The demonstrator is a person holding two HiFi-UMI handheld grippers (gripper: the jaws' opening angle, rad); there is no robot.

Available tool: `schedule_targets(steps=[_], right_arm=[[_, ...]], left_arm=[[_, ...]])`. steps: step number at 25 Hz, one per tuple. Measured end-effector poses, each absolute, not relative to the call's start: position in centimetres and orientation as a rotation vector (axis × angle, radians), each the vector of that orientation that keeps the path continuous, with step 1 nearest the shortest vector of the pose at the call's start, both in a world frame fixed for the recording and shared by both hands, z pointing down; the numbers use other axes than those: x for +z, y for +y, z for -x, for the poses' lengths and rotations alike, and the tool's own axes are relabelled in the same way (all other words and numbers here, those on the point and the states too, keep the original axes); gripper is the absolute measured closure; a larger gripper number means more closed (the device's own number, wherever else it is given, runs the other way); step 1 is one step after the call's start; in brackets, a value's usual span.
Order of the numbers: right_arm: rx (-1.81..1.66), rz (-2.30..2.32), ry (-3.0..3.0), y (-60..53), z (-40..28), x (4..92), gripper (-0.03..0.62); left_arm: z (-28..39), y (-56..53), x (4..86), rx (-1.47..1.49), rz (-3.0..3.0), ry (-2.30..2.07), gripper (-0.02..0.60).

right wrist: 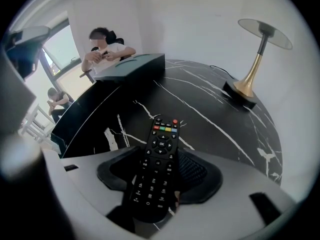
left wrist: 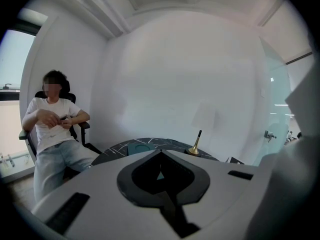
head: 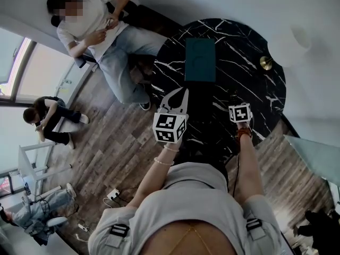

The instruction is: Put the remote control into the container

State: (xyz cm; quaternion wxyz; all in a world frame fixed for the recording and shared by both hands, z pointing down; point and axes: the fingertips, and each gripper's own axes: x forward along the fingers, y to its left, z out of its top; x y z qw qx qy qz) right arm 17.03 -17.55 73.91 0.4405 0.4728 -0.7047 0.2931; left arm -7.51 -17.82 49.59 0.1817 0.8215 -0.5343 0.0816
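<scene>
**Between the right jaws: remote not yet in the container**

On the black marble table (right wrist: 215, 121), the remote control (right wrist: 161, 139) lies lengthwise between the 2 jaws of the right hand-held gripper (right wrist: 159, 158), buttons up, coloured keys at its far end. The jaws stand wide and released. There is a dark gap at the remote's left side, and its right edge runs close beside the ribbed pad. The teal container (right wrist: 131, 66) sits well apart from it, toward the table's far edge. A lamp with a brass base (right wrist: 246, 88) stands off to the right. The left hand-held gripper (left wrist: 160, 153) is raised above the table, its jaws clenched tip to tip with nothing between them. Beyond the table, 1 person (head: 101, 33) sits in a chair.
</scene>
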Motion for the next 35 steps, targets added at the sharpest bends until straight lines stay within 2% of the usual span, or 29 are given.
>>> schedule_targets(steps=[6,22,35], right_arm=[[0.725,-1.187,-1.746,-17.4,-16.9,73.9,0.368],[0.691,-1.198,-1.774,-17.2,-16.3,72.8,0.372],[0.704,-1.176,-1.921,-17.8,-12.4,69.2,0.372]], left_arm=[[8.1,-17.3,49.5,0.231,-2.308,-1.526,0.577],[10.2,-16.1,49.4,0.205,-2.272,-1.571,0.577],[10.2,-15.9,49.2,0.187,-2.283,-1.558,0.577]])
